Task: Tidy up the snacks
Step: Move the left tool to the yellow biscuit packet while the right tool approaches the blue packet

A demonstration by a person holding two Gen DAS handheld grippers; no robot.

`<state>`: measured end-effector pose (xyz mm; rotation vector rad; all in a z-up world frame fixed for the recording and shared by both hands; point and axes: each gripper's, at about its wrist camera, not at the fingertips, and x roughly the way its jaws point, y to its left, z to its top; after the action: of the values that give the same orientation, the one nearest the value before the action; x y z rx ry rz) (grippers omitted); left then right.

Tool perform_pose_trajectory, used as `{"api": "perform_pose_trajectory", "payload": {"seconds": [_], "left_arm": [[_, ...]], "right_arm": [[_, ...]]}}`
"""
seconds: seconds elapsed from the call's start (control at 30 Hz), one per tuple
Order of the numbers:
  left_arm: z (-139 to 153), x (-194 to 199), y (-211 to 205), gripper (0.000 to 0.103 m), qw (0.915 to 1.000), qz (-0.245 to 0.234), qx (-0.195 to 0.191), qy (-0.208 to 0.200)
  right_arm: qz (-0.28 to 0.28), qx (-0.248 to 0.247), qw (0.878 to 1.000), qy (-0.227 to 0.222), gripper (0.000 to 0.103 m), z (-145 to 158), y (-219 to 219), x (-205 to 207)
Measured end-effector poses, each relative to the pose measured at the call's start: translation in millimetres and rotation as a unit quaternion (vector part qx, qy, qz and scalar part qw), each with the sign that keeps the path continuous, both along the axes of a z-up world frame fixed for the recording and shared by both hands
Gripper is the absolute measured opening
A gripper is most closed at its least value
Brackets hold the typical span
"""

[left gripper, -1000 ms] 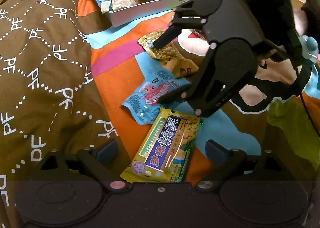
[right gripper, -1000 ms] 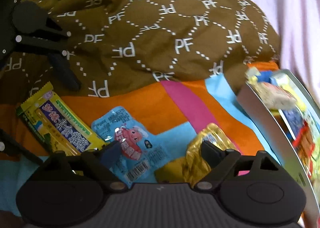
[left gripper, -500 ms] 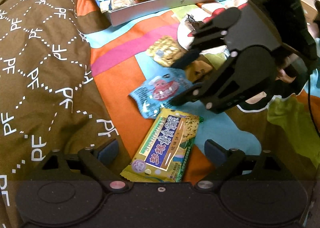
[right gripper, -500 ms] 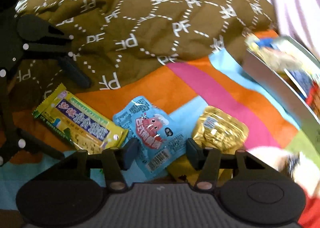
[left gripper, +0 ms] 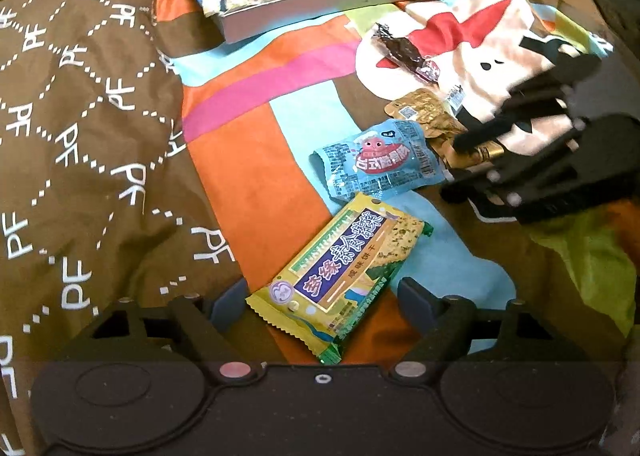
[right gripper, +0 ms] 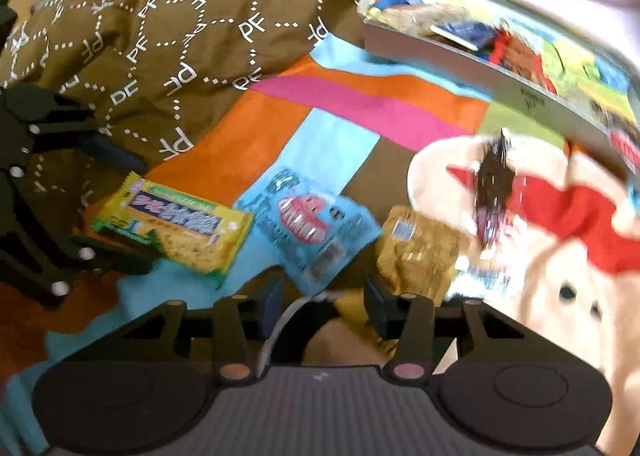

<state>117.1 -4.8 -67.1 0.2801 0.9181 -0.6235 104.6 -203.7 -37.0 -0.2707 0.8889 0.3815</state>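
A: Left gripper [left gripper: 320, 302]: jaws closing, pads not yet touching anything. Yellow cracker packet [left gripper: 340, 276] between them, lower end lying in the gap, upper end pointing toward 1 o'clock.

B: Confirmed from right wrist view. Same yellow cracker packet [right gripper: 176, 228] at 9 o'clock, flanked by the left gripper's fingers [right gripper: 112, 153].

A: Right gripper [right gripper: 320, 306]: jaws closing too. Lower corner of blue pouch [right gripper: 310, 228] just above the gap, at 12 o'clock; contact with pads not determinable, view blurred. Something pale and curved low in the gap, not identifiable.

B: In left wrist view, right gripper [left gripper: 460, 167] at 3 o'clock, blurred, fingertips over a gold wrapper [left gripper: 476, 151]. Grip on it not determinable.

A: Blue pouch [left gripper: 380, 161] touching the top of the yellow packet, toward 12 o'clock from it. Gold foil packet [left gripper: 424, 115] just beyond the pouch at 1 o'clock.

B: Dark-wrapped snack [left gripper: 404, 53] farther out at 1 o'clock, lying on the cream cartoon figure printed on the bedspread [left gripper: 248, 159].

A: Grey tray [left gripper: 320, 7] at 12 o'clock, far edge of the spread, several snack packets inside. Well apart from the loose items.

B: Brown quilt with white "PF" lettering [left gripper: 80, 135] filling the 9 o'clock side.
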Motion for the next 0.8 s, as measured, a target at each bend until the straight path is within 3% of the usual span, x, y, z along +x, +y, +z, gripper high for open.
{"api": "perform_pose_trajectory", "payload": {"seconds": [0.13,0.43,0.7,0.8], "left_arm": [[1.3,-1.5,1.4,0.08,0.9998,0.009,-0.01,0.014],[3.6,-11.9,-0.1,0.079,0.9991,0.008,-0.022,0.035],[2.9,-13.1,-4.1,0.082,0.9999,0.004,-0.006,0.014],[2.6,-11.8,-5.8,0.082,1.0,0.0,-0.001,0.002]], "right_arm": [[-0.021,0.034,0.999,0.024,0.051,-2.6,-4.2,-11.1],[-0.017,0.056,0.998,0.027,0.056,-5.1,-4.9,-27.1],[0.015,0.023,0.998,-0.049,0.08,7.8,-7.1,-35.4],[0.044,0.0,0.996,-0.071,0.082,9.4,-1.4,-30.6]]}}
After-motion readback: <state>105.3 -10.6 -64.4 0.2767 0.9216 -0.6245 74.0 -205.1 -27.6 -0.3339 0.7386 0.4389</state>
